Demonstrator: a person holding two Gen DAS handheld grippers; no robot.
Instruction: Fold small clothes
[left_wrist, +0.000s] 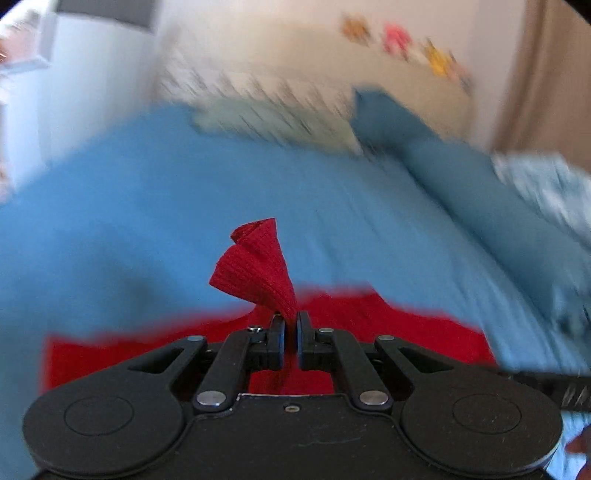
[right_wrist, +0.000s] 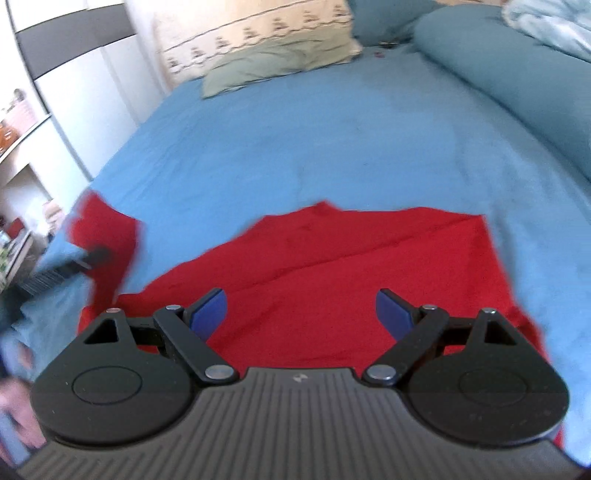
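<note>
A red knit garment (right_wrist: 332, 266) lies spread on the blue bed sheet (right_wrist: 295, 140). In the left wrist view my left gripper (left_wrist: 291, 319) is shut on a bunched corner of the red garment (left_wrist: 255, 266), which sticks up beyond the fingertips while the rest trails below. In the right wrist view my right gripper (right_wrist: 301, 310) hovers open over the cloth, its blue pads (right_wrist: 208, 314) wide apart with nothing between them. The left gripper (right_wrist: 94, 256) shows blurred at the left there, lifting a flap of the garment.
A pale patterned pillow (right_wrist: 273, 55) lies at the head of the bed. A rolled teal duvet (right_wrist: 517, 81) runs along the right side. White cabinets and shelves (right_wrist: 55, 110) stand left of the bed. A hand (right_wrist: 14, 417) shows at the lower left edge.
</note>
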